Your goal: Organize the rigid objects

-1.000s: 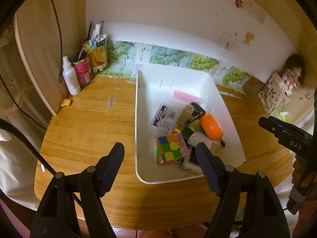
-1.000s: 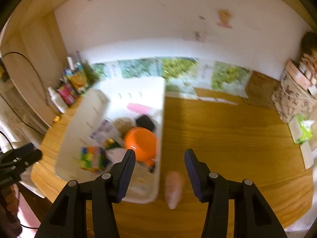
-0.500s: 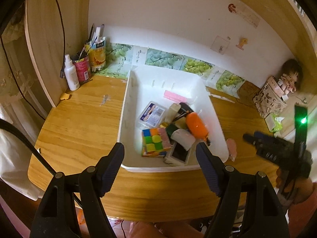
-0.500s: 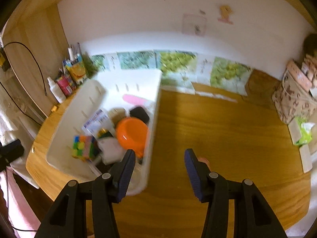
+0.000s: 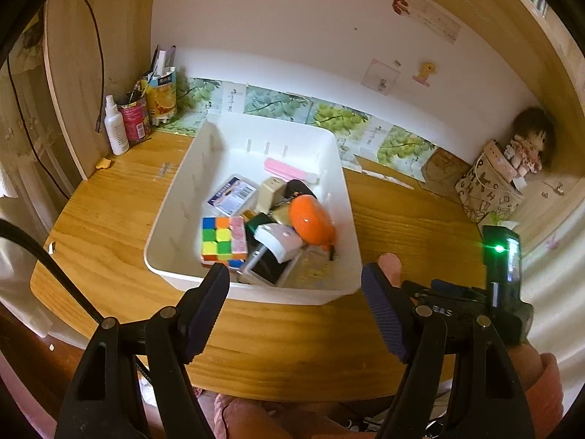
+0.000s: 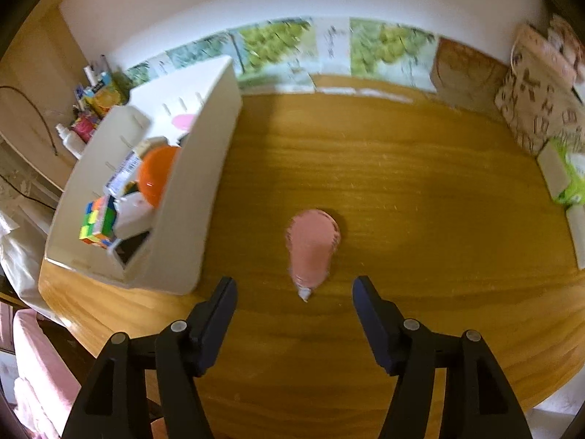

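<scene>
A white bin on the wooden table holds a colour cube, an orange ball-like object, a white plug, a blue-white box and a pink strip. A pink cone-shaped object lies on the table right of the bin; it shows partly in the left wrist view. My right gripper is open, just short of the pink object. My left gripper is open and empty before the bin's near wall.
A white spray bottle, a red can and a juice carton with pens stand at the back left. A patterned bag and a doll sit at the back right. A green pack lies near the right edge.
My right gripper has moved closer to the pink object, which now lies between and just ahead of its fingers. My left gripper has pulled back, with the bin farther off.
</scene>
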`<state>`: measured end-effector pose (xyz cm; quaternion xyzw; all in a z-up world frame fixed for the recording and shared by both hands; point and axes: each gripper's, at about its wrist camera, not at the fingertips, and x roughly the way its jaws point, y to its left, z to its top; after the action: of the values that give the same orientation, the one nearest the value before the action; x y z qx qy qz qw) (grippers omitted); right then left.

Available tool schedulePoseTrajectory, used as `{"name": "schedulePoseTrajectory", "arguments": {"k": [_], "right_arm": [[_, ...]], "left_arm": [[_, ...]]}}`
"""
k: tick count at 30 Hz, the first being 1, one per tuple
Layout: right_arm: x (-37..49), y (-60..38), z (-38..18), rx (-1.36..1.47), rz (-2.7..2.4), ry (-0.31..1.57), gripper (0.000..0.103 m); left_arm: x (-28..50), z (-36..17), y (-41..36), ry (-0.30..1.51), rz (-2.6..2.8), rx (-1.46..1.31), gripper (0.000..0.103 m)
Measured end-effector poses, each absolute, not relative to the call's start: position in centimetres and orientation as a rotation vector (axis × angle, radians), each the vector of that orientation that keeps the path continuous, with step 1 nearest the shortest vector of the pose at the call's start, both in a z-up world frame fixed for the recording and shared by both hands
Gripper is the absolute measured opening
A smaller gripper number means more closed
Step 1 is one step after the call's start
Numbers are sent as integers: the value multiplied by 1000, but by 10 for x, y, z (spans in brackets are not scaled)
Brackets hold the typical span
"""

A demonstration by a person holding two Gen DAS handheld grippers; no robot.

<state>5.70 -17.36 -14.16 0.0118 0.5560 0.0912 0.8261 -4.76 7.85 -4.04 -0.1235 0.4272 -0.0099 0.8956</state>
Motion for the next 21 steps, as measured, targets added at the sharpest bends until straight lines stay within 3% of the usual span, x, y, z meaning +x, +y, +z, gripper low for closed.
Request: {"name": "schedulePoseTrajectory", "arguments": {"k": [10, 21], "right_arm": [[80, -188, -179, 107, 205, 1294, 67], [106, -177, -201, -17, 232, 1334, 63]], "left_arm": [[-44, -41, 48, 894, 21, -217, 78], [-25, -41, 34, 866, 44, -211, 85]]}}
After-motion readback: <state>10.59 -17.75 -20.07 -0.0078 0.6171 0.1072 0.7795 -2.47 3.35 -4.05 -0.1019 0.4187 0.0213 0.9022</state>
